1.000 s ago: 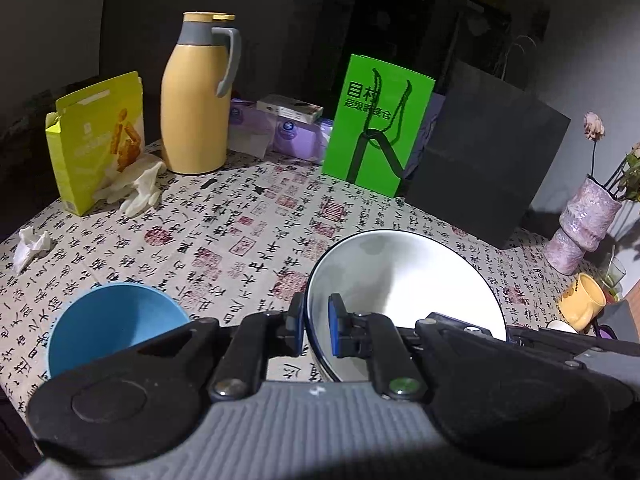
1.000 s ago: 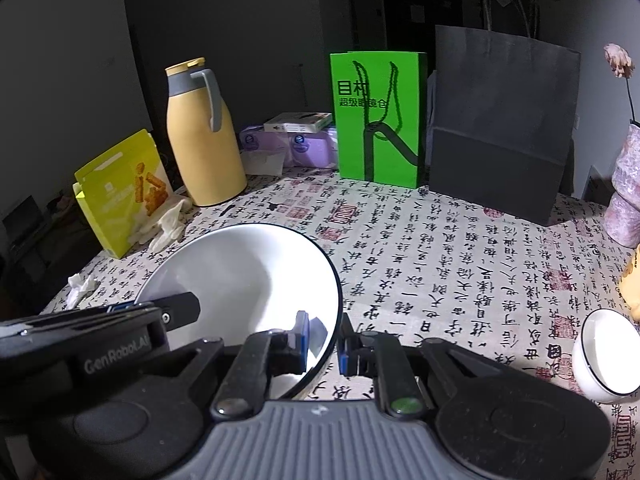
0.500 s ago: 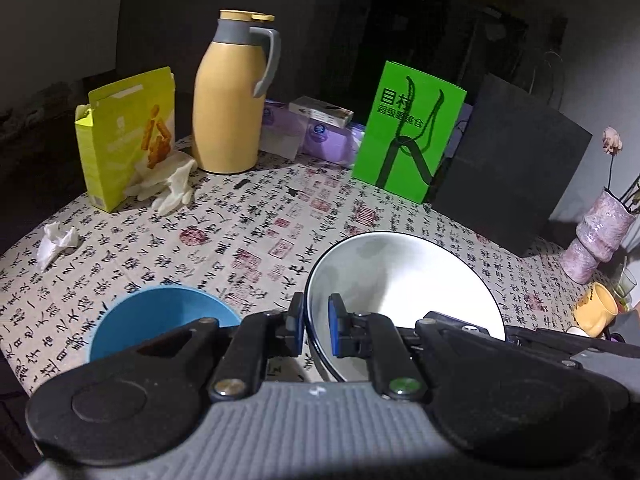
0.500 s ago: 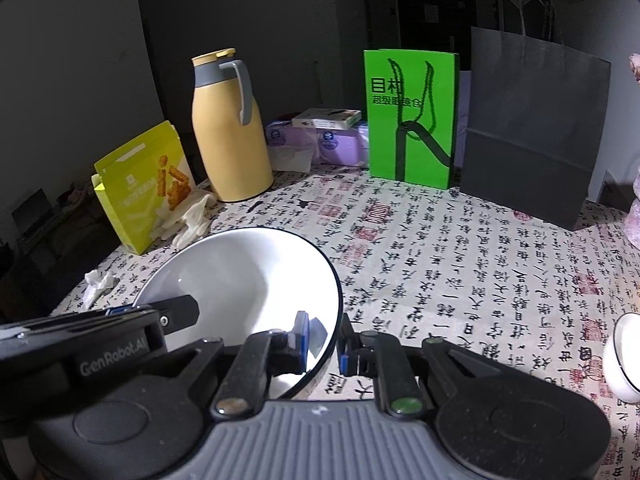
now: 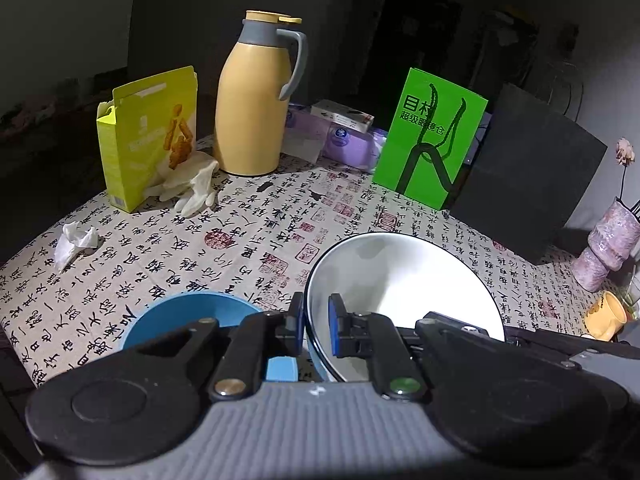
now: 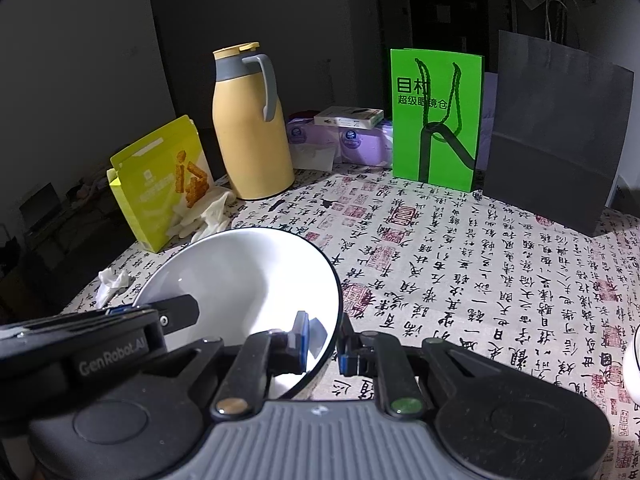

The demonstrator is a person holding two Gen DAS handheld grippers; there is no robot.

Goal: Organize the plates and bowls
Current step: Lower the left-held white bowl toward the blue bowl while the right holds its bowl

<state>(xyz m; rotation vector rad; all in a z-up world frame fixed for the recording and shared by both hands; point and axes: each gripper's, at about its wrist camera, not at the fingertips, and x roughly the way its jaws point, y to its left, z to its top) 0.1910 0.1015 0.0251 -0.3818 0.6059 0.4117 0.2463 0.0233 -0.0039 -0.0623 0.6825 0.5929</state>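
Jointly held | white bowl [image 5: 404,280]: left gripper [image 5: 313,326] and right gripper [image 6: 323,340] jaws clamp opposite rim edges, steadying it | just beside blue bowl [image 5: 192,314], likely nesting target

Yellow thermos jug [image 5: 256,100], yellow snack box [image 5: 150,136], green paper bag [image 5: 430,136], black paper bag [image 6: 554,132] along the patterned tablecloth's [image 6: 460,240] far edge.

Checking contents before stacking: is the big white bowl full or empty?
Empty. The big white bowl shows a bare white inside in both views, only shadows and a reflection of the hand-held gripper pad.
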